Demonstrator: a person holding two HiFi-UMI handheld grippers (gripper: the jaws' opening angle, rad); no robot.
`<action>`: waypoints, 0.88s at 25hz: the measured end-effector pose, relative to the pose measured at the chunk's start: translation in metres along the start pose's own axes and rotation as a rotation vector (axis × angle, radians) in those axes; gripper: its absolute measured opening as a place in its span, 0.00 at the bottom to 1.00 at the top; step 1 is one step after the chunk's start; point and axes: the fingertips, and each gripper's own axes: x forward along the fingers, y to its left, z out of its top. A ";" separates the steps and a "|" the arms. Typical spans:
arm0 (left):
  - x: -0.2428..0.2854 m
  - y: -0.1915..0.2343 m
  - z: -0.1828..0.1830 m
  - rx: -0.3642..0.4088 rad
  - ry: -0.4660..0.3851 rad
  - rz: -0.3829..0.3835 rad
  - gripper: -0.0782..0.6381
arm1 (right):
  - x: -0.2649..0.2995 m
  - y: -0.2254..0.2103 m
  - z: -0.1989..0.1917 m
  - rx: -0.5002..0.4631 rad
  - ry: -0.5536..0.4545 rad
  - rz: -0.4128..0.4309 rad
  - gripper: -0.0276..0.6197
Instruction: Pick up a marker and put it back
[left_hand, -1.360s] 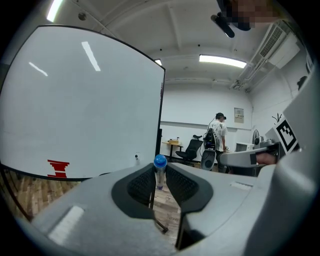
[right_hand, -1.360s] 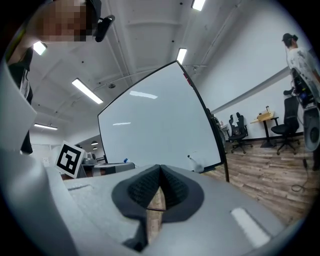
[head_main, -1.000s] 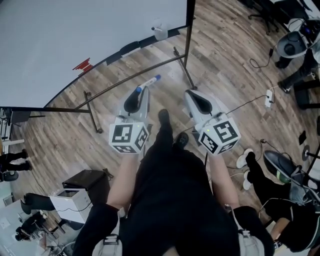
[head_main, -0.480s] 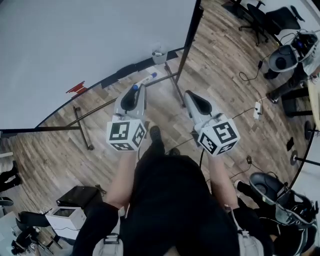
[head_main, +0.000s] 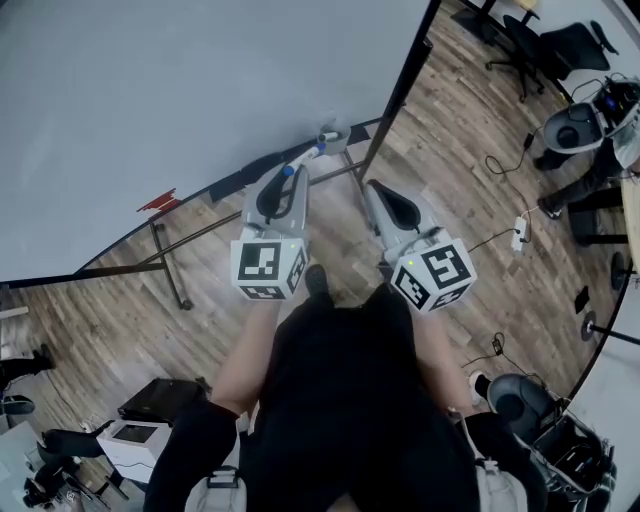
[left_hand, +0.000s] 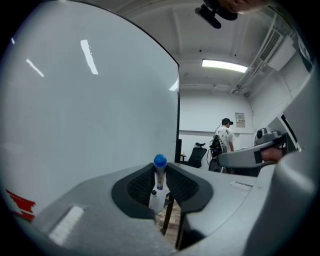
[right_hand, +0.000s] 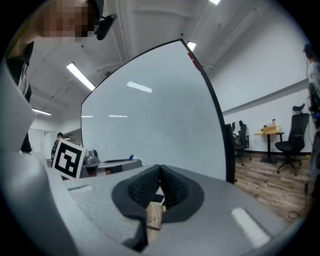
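Observation:
A white marker with a blue cap (head_main: 303, 160) sticks out of my left gripper (head_main: 283, 178), which is shut on its barrel. In the left gripper view the blue-capped marker (left_hand: 159, 172) stands upright between the black pads, close to the whiteboard (left_hand: 85, 110). Its tip points toward a small pale cup (head_main: 331, 139) on the whiteboard's lower ledge. My right gripper (head_main: 376, 192) hovers beside the left one, near the whiteboard's dark right post (head_main: 395, 95). Its pads (right_hand: 150, 187) meet with nothing between them.
The large whiteboard (head_main: 170, 90) fills the upper left, standing on metal legs (head_main: 168, 262). A red eraser (head_main: 158, 203) lies on its ledge. Office chairs (head_main: 545, 45) and floor cables (head_main: 505, 215) are at the right. Equipment (head_main: 130, 440) sits on the floor at lower left.
Both grippers have come closer to the whiteboard's lower ledge. The marker's blue cap now sits near the pale cup. The left gripper still holds the marker.

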 end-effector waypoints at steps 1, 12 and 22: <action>0.005 0.000 0.000 0.010 0.001 0.008 0.22 | 0.004 -0.003 -0.001 0.003 0.003 0.010 0.05; 0.078 -0.026 -0.031 0.182 0.132 0.201 0.22 | 0.007 -0.088 0.022 0.008 0.013 0.153 0.05; 0.129 -0.050 -0.067 0.257 0.286 0.393 0.22 | -0.006 -0.161 0.028 0.038 0.046 0.267 0.05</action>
